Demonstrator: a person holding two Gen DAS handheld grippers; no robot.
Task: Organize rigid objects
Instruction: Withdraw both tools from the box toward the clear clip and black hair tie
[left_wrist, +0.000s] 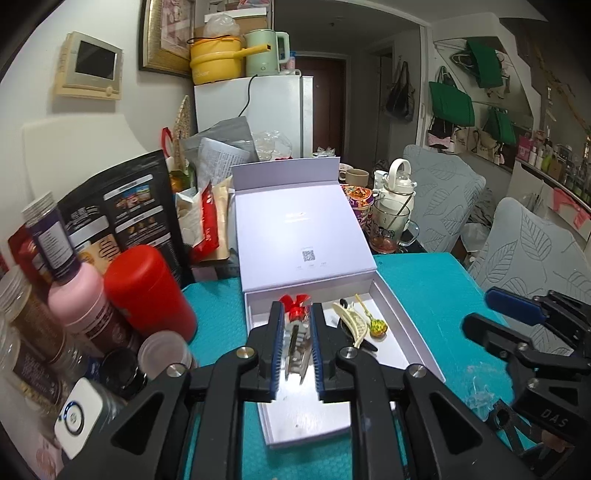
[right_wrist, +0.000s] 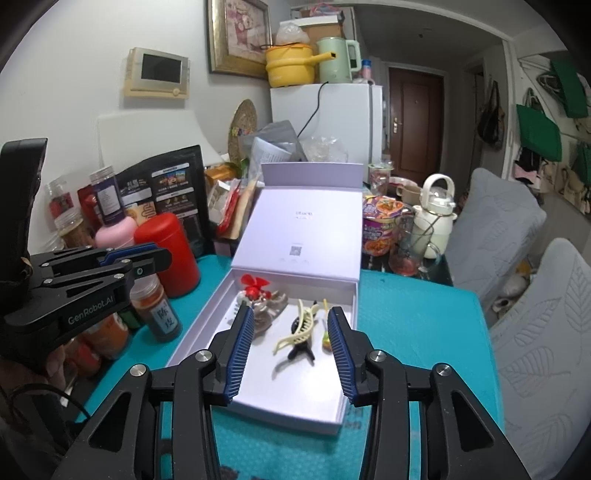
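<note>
On the far left I saw jars and bottles crowding the edge of the teal mat (right_wrist: 406, 325), among them a pink bottle (left_wrist: 79, 295) and a red canister (left_wrist: 147, 291) standing just beside each other. To their right lay the open white box (right_wrist: 207, 325), its lid (right_wrist: 303, 229) folded back flat on the far side.

My left gripper (left_wrist: 297, 345) hung over the left part of the box with its jaws drawn close together around a silver hair clip (left_wrist: 295, 347); the clip sat between the pads, though I could not tell whether they actually pinched it. Just beyond it, at the far left of the box, lay a red bow clip (right_wrist: 253, 286).

Further right in the box, a cream claw clip (right_wrist: 297, 330) rested across a black clip (right_wrist: 301, 350), touching it, and a small green-and-orange lollipop (right_wrist: 325, 338) lay near the right wall.

My right gripper (right_wrist: 291, 354) hovered at the near end of the box with its jaws spread wide, holding nothing. Past the box on the far right stood a noodle cup (right_wrist: 380, 225), a glass mug (right_wrist: 412, 247) and a white kettle (right_wrist: 436, 210).
</note>
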